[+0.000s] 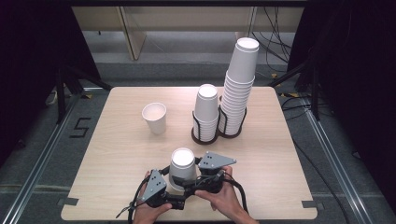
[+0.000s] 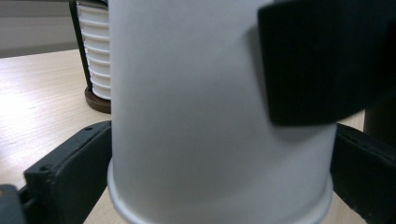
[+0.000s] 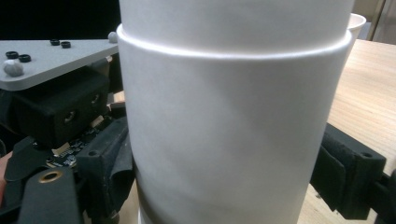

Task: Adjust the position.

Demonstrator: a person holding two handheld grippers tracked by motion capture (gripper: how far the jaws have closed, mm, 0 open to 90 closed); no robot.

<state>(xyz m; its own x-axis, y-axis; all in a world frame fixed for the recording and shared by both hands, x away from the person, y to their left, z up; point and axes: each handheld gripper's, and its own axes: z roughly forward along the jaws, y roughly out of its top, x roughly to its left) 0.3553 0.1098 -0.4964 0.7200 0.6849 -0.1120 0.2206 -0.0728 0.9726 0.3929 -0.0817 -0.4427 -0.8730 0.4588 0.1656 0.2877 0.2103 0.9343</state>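
Note:
White paper cups [image 1: 182, 162], nested and bottom up, stand on the wooden table [image 1: 116, 154] near its front edge. My left gripper [image 1: 173, 185] comes at them from the lower left. In the left gripper view its jaws stand wide on either side of the cup's rim [image 2: 219, 205], so the left gripper [image 2: 219, 177] is open around it. My right gripper [image 1: 192, 175] comes in from the right and is shut on the cup wall [image 3: 233, 140]. In the right gripper view the right gripper [image 3: 224, 158] has both jaws pressed against that wall. One of its fingers [image 2: 322, 60] crosses the cup higher up.
A single upright cup [image 1: 154, 117] stands left of centre. Behind the middle, two black wire holders carry upside-down cups: a short stack [image 1: 206, 109] and a tall leaning stack [image 1: 239, 88]. Bare wood lies to the left and right of the hands.

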